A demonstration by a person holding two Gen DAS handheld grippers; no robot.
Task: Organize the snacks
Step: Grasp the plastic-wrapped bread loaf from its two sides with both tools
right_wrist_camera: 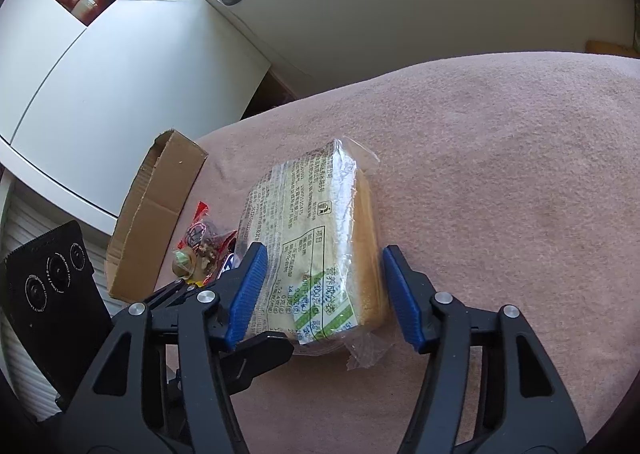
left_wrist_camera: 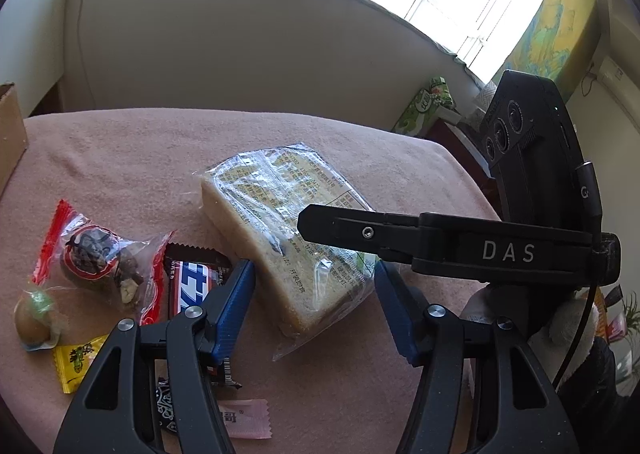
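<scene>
A: Count of snacks on the pink cloth [left_wrist_camera: 120,149]?

B: One wrapped bread loaf [left_wrist_camera: 288,230], lying flat mid-table. To its left, a cluster: one red-edged clear packet [left_wrist_camera: 102,258] of dark pieces, one chocolate bar [left_wrist_camera: 196,282], one small round candy [left_wrist_camera: 34,320], one yellow sachet [left_wrist_camera: 78,362], one pink sachet [left_wrist_camera: 246,418], one dark patterned wrapper [left_wrist_camera: 166,406] partly hidden by the gripper. Seven items total.

A: Left gripper [left_wrist_camera: 316,310]?

B: Jaws wide, holding nothing. The near end of the loaf sits between the two blue pads [left_wrist_camera: 234,302]; contact cannot be told.

A: Right gripper [right_wrist_camera: 324,294]?

B: Also wide, empty. Its two pads straddle the loaf's labelled end [right_wrist_camera: 320,294]; the right pad looks just beside the crust, touching or not unclear.

A: Containers?

B: One cardboard box [right_wrist_camera: 156,213], open, at the table's left edge, beside the small-snack cluster. Contents not visible.
</scene>
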